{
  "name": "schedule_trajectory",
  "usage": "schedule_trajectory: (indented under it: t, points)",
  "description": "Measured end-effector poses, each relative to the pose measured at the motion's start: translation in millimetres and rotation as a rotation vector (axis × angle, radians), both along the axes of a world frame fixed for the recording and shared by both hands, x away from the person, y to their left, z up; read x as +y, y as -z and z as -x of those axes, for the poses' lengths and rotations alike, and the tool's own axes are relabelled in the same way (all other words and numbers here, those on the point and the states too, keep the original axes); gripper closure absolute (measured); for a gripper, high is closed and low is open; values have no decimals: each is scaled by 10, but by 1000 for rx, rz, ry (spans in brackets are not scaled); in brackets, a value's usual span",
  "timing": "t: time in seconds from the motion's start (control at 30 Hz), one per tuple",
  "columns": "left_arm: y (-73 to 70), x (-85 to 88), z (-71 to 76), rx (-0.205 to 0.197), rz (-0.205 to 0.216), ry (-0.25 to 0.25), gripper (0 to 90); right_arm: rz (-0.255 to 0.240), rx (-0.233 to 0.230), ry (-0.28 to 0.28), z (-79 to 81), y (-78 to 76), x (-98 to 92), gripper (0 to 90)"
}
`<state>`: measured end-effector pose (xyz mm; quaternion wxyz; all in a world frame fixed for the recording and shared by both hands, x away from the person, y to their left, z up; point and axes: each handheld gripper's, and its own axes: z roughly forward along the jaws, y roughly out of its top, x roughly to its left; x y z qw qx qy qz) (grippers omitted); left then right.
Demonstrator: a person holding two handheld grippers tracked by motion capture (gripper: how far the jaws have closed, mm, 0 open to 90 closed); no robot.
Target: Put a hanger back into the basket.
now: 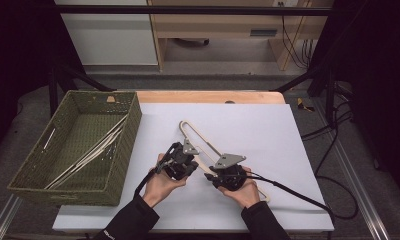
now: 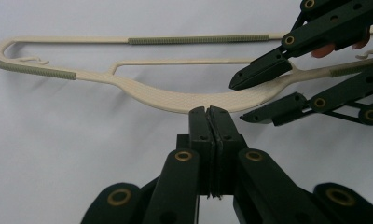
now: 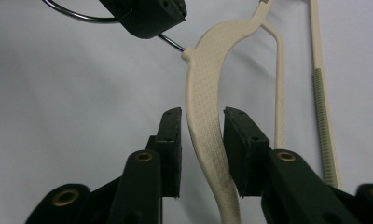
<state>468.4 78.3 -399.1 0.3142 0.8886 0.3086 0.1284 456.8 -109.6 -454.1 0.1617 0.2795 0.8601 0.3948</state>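
Note:
A cream plastic hanger (image 1: 200, 134) with grey-green grip strips lies flat on the white sheet (image 1: 268, 135). My left gripper (image 1: 194, 164) is shut at the hanger's neck, where its thin metal hook (image 3: 173, 43) comes out; in the left gripper view the pads (image 2: 208, 112) meet right against the curved middle of the hanger (image 2: 175, 100). My right gripper (image 1: 209, 175) straddles one shoulder arm of the hanger (image 3: 208, 70). Its two pads (image 3: 201, 116) stand on either side of the arm, with a narrow gap still showing on the left side.
A green woven basket (image 1: 123, 150) stands at the left of the table with several pale hangers (image 1: 93, 152) lying in it. Black cables (image 1: 298, 195) trail from the grippers to the right. A wooden table edge (image 1: 208, 96) runs along the back.

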Motion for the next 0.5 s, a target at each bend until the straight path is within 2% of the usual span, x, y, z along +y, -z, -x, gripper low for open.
schedule_trajectory:
  t: [0.07, 0.2, 0.27, 0.3, 0.37, 0.4, 0.5]
  points:
    - [-1, 5, 6, 7, -1, 2, 887, 10, -7, -5, -1, 3, -3, 718]
    - [4, 25, 10, 0, 24, -1, 884, 22, -21, -16, 10, -1, -4, 729]
    - [-13, 50, 8, 1, 52, 1, 878, 23, -30, -24, 14, -9, -9, 734]
    - [-42, 79, 3, 3, 76, 17, 862, 23, -36, -16, 18, -14, -9, 737]
    - [-119, 145, 15, -15, 137, 25, 724, 27, -46, -29, 17, -22, -20, 742]
    - [-178, 196, 34, -43, 170, 31, 660, 31, -50, -34, 16, -27, -26, 743]
    - [-322, 335, 74, -109, 234, 26, 481, 36, -57, -36, 18, -47, -40, 751]
